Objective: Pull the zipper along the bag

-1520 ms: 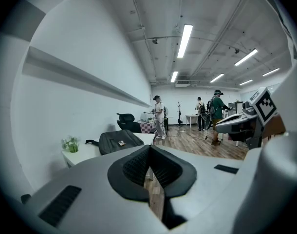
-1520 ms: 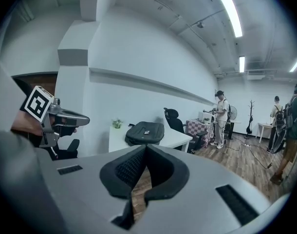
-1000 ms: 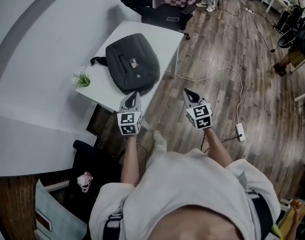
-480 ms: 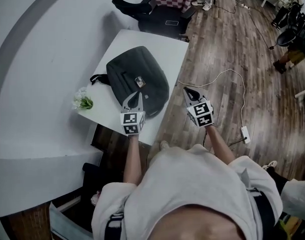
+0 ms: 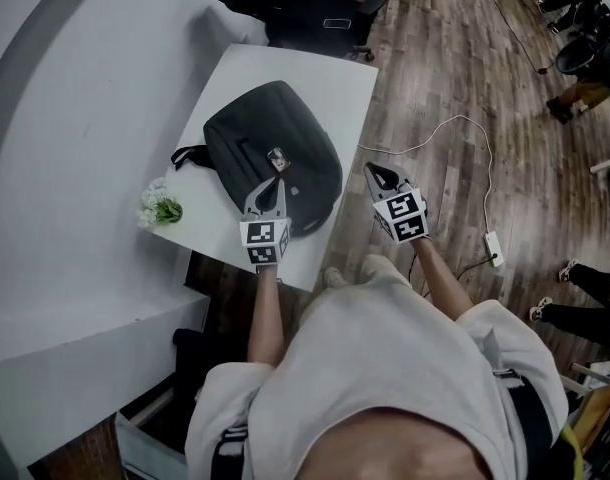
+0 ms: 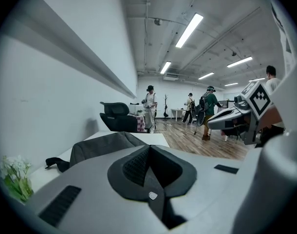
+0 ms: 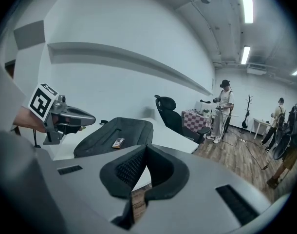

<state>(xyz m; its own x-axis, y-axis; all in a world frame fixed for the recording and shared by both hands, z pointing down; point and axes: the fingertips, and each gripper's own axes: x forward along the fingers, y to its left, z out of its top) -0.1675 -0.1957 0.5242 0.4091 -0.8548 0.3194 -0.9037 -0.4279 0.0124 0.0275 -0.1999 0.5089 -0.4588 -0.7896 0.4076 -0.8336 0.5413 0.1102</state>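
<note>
Since a second ago you have closed on the bag (image 5: 273,158), which lies flat on the white table (image 5: 335,78), its long axis running eleven to five in the head view. Your left claw (image 5: 268,188) is nearer, tips at the bag's near end. Your right claw (image 5: 373,173) hangs off the table edge at the bag's three o'clock. Both claws are pressed together and empty.

You are in a big open workroom, more lab or studio than home. It has a plank floor (image 5: 455,78), bare white walls (image 5: 75,88) and long strip lights (image 6: 190,29) under an open ceiling with exposed pipes (image 6: 147,4). A plain white table (image 5: 340,78), a black office chair (image 7: 170,113), a cable (image 5: 465,119) running to a power strip (image 5: 495,249) and several people (image 6: 149,108) standing at the far end show it.
</note>
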